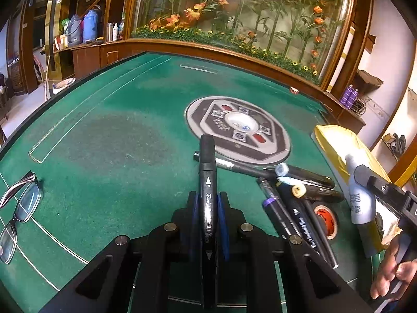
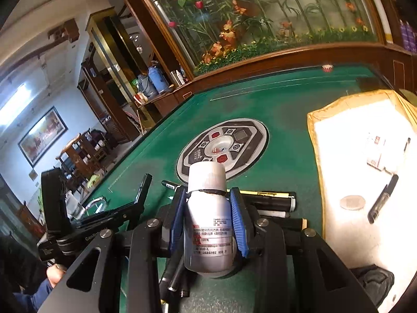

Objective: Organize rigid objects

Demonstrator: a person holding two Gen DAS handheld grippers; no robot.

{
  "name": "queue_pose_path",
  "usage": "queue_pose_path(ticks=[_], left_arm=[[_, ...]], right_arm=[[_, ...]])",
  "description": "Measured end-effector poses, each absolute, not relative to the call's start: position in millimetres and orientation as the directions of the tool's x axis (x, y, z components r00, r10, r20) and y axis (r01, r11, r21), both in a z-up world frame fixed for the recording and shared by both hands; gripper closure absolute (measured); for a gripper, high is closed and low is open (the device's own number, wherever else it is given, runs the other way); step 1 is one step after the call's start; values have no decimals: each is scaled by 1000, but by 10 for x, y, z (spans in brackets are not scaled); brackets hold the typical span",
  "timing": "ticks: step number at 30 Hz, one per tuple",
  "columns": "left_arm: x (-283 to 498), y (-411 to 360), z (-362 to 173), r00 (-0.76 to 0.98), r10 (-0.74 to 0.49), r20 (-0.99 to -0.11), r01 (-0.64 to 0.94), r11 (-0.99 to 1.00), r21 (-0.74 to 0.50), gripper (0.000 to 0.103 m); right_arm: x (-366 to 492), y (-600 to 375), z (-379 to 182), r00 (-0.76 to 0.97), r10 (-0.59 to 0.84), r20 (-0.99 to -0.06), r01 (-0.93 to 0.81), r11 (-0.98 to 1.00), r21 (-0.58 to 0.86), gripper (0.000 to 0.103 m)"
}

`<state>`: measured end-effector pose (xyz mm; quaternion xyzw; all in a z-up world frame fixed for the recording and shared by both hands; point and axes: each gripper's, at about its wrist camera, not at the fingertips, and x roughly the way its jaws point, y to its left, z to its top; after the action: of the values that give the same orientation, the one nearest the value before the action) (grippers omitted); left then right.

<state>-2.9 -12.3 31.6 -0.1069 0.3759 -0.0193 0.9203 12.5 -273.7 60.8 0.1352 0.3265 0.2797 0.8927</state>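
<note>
The left gripper [image 1: 208,224] has its fingers clamped on a black art marker [image 1: 207,182]; the right gripper [image 2: 208,224] grips a small white-capped silver bottle [image 2: 208,224], both held above the green felt desk [image 1: 117,135]. The yellow-rimmed white tray [image 2: 316,140] holds only a few items, while a heap of loose markers [image 1: 294,203] waits, so most sorting seems left.

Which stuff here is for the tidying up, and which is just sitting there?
For tidying: black marker in left gripper; silver bottle in right gripper; pile of pens; tape roll; yellow-edged box.

Just sitting: glasses; round table panel; flower display.
</note>
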Motion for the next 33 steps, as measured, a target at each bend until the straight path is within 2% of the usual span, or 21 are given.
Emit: queue_pose_path(ticks=[7,11,21,27,33], left_arm=[[-188,-349,597,728,-151,-668,9,977,-211,88],[-241,-612,765,712,-238,-660,90,964,-250,88],[-76,-1953,1055,593,-459,-661,345,887,-306,88],[218,-2527,937,505,-507,-699,375,858,-351,88],[236,-2558,768,472,-489,-733,358,867,-347,88]], right_arm=[[131,-3039,715,662,578,-478,-355,803,480,70],[135,-3429,837,725,504,-470,-269,834,481,70],[102,-4233,704,769,291,-570,-22,902,430,70],[155,-4449,564,746,220,-628,71,912,403,70],[176,-4417,462,710,185,-679,91,933,349,70]])
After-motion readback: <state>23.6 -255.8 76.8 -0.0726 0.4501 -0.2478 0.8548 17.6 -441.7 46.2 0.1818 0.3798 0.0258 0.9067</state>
